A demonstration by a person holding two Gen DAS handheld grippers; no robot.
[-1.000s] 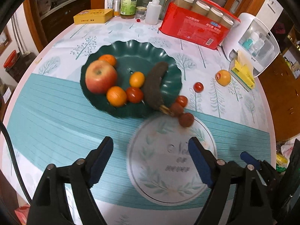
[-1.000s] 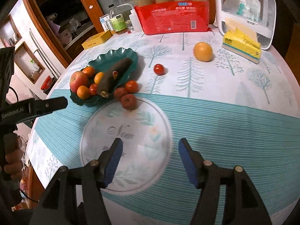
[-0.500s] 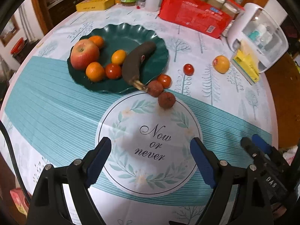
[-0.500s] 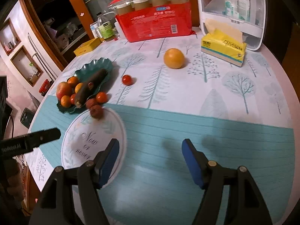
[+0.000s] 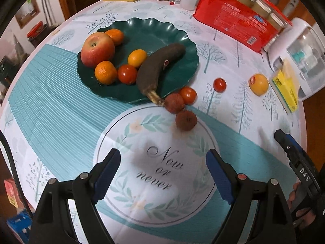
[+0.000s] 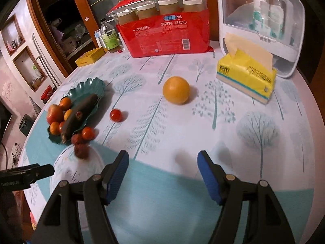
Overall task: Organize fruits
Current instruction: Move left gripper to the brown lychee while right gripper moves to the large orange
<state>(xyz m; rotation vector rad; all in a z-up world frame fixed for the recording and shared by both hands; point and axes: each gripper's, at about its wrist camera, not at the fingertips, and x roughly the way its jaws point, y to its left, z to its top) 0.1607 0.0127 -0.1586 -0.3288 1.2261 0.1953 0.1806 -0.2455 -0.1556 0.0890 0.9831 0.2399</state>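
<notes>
Blue-padded left gripper (image 5: 162,174) spread wide, empty; our right gripper (image 6: 163,174) also parted, empty. Tablecloth (image 5: 61,122) reads "Now or never".

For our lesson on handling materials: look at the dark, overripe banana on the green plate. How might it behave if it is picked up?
The banana has gone almost black, so it is probably soft and may squash or split under a firm squeeze. Being long and curved, it seems unlikely to roll. Its stalk overhangs the rim of the green plate, so lifting from one end could make it sag.
</notes>
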